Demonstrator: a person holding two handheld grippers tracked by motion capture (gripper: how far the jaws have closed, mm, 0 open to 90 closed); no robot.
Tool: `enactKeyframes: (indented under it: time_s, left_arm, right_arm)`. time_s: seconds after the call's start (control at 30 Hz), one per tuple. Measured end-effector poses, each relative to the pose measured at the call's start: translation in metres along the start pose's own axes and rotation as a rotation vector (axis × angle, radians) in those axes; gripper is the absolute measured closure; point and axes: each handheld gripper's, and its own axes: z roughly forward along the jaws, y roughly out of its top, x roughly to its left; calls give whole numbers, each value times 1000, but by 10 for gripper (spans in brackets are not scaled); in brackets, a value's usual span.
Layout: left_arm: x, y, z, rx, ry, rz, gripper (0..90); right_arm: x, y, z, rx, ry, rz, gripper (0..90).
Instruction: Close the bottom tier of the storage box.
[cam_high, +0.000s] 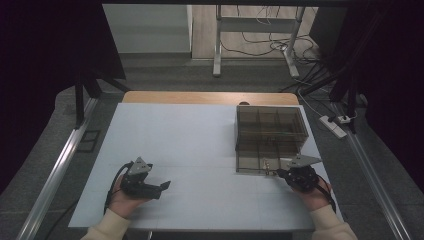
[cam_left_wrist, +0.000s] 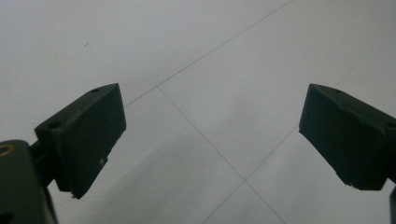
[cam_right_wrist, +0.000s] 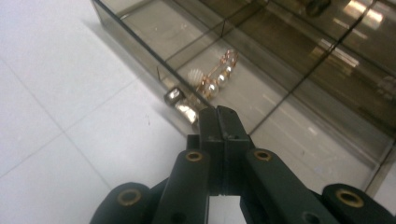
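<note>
A smoky see-through compartment box (cam_high: 270, 134) stands on the right half of the white table (cam_high: 190, 140). In the right gripper view a gold and pearl piece of jewellery (cam_right_wrist: 213, 78) lies inside a front compartment of the box (cam_right_wrist: 299, 88), behind a small gold latch (cam_right_wrist: 180, 103) on its front wall. My right gripper (cam_right_wrist: 219, 113) is shut, its tips right at the box's front rim beside the latch; nothing shows between the jaws. In the high view the right gripper (cam_high: 278, 173) touches the box's near edge. My left gripper (cam_high: 160, 187) rests at the front left, open (cam_left_wrist: 212, 116) over bare table.
A wooden strip (cam_high: 210, 97) runs along the table's far edge. Metal rails (cam_high: 55, 170) flank the table on both sides. On the floor to the right lies a power strip (cam_high: 334, 125); desk legs and cables (cam_high: 260, 45) stand farther back.
</note>
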Motion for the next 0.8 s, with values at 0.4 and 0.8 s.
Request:
enactKeyframes:
  time_s: [0.4, 0.8]
  left_arm:
    - [0, 0, 0, 1, 1, 1, 67]
    - [0, 0, 1, 2, 2, 1, 67]
  right_arm:
    - [1, -2, 8, 60, -2, -30, 890]
    - [-1, -1, 10, 50, -17, -28, 890]
